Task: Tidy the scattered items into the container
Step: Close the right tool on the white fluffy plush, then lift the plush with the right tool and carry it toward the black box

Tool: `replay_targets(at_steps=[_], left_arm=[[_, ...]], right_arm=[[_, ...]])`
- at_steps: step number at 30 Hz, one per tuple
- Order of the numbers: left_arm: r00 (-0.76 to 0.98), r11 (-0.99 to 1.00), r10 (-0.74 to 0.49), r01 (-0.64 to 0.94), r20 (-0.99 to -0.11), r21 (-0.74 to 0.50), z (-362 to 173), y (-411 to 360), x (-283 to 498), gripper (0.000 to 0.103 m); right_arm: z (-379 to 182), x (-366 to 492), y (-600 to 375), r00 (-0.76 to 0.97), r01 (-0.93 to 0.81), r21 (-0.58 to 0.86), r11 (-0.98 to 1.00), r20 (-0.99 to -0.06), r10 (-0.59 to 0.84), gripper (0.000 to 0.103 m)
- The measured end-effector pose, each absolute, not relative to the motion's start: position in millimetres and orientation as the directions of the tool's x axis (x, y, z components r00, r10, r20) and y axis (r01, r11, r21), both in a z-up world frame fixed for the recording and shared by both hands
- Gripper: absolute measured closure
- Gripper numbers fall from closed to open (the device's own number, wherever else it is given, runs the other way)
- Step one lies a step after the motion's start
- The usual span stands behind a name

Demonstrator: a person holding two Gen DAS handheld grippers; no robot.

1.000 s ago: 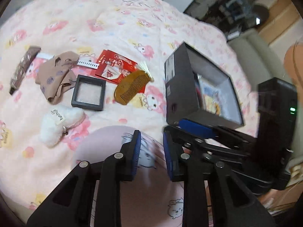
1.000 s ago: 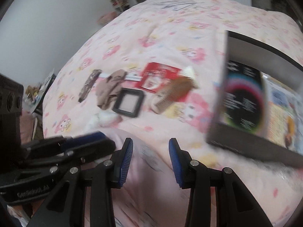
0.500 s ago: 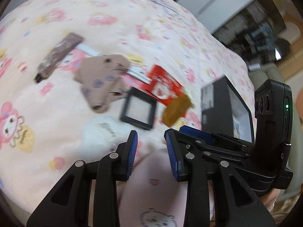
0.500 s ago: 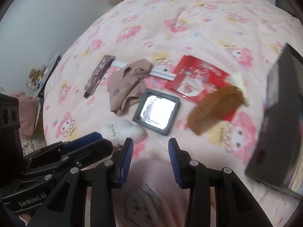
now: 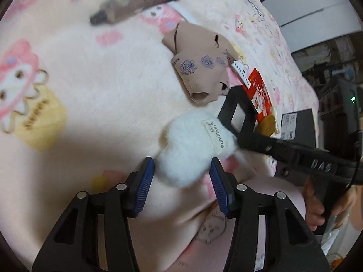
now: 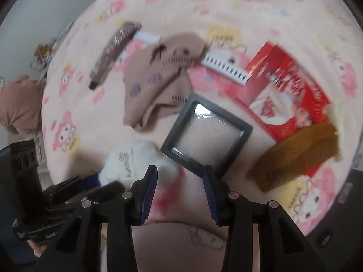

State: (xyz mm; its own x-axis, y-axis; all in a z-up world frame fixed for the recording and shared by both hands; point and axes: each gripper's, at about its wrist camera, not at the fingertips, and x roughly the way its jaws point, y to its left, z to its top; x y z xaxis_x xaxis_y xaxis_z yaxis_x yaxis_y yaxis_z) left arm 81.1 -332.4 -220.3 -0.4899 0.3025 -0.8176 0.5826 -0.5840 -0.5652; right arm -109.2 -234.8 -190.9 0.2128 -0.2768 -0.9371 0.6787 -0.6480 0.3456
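A white fluffy pouch (image 5: pixel 192 151) with a "handmade" tag lies on the pink blanket between the fingers of my left gripper (image 5: pixel 181 166). Its jaws are opening and the pads stand just off the fluff. My right gripper (image 6: pixel 180 172) hovers at the near edge of a black square frame box (image 6: pixel 206 136). Its jaws are opening too, with only the frame's lower edge between the fingertips. The pouch (image 6: pixel 133 158) sits left of the frame. The black container box (image 5: pixel 297 124) stands at the far right, mostly hidden.
A tan patterned cloth (image 6: pixel 163 79), a brown wrapped bar (image 6: pixel 113 49), a white strip (image 6: pixel 224 68), a red packet (image 6: pixel 283 86) and a wooden comb (image 6: pixel 299 156) lie scattered on the blanket (image 5: pixel 90 79). A person's hand (image 5: pixel 313 210) holds the right gripper's handle.
Both grippers have dropped toward the blanket and swung left, away from the black box. The left jaws have spread around the white pouch. The right jaws have widened at the black frame.
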Motion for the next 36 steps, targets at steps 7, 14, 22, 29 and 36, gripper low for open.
replay_targets(at_steps=[7,14,22,29,36], left_arm=[[-0.552,-0.593,0.304,0.528,-0.776,-0.608,-205.5,-329.9,71.1,0.080],[-0.610,-0.770,0.172,0.407,-0.774,-0.492,-123.2,-296.8,56.8,0.082],[-0.627,-0.853,0.287,0.176,-0.724,-0.491,-61.3,-207.2,29.6,0.082],[-0.512,-0.904,0.374,-0.015,-0.773,-0.427,-66.6,-75.7,3.3,0.082],[-0.354,-0.889,0.444,-0.056,-0.823,-0.455,-124.7,11.7,-21.2,0.080]], right_arm=[[-207.0,-117.5,-241.6,0.277,0.649,0.420,-0.634,-0.907,-0.317,0.059],[-178.9,-113.9,-197.4,0.240,0.559,0.554,-0.617,-0.820,-0.519,0.061],[-116.9,-94.4,-84.5,0.038,0.479,0.578,-0.660,-0.765,-0.643,0.061],[-106.2,-63.9,41.7,-0.177,0.364,0.479,-0.799,-0.806,-0.565,0.061],[-178.0,-55.9,136.6,-0.154,0.128,0.525,-0.842,-0.828,-0.539,0.062]])
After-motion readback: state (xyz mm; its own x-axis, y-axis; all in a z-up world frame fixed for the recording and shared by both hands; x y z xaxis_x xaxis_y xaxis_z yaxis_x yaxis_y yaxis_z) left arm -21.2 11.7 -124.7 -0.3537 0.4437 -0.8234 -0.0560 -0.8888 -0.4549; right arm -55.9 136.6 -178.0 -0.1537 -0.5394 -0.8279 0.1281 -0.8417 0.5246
